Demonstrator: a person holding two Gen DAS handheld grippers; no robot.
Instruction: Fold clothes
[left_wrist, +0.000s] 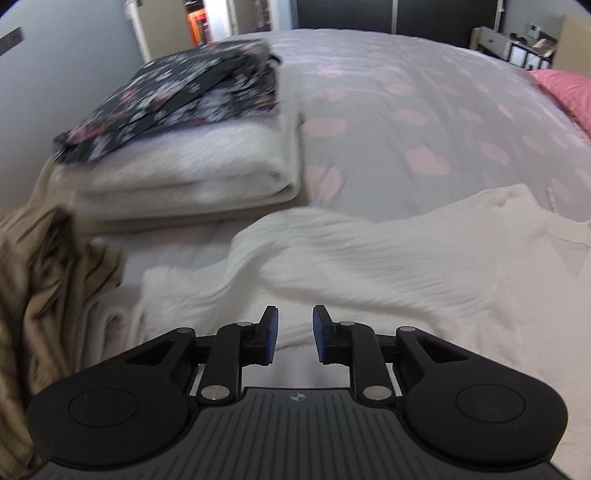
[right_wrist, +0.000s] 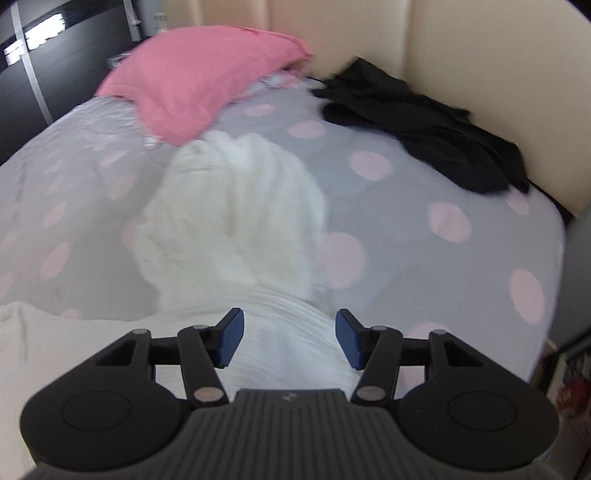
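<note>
A white crinkled garment lies spread on the bed below and ahead of my left gripper, which is open with nothing between its blue pads. One of its sleeves runs left across the sheet. In the right wrist view the same white garment stretches away in a bunched sleeve. My right gripper hovers over its near part, open wide and empty.
A folded stack sits at the left: a dark floral garment on folded white cloth. A tan striped garment lies at the near left. A pink pillow and a black garment lie by the cream headboard. The dotted sheet is bare between them.
</note>
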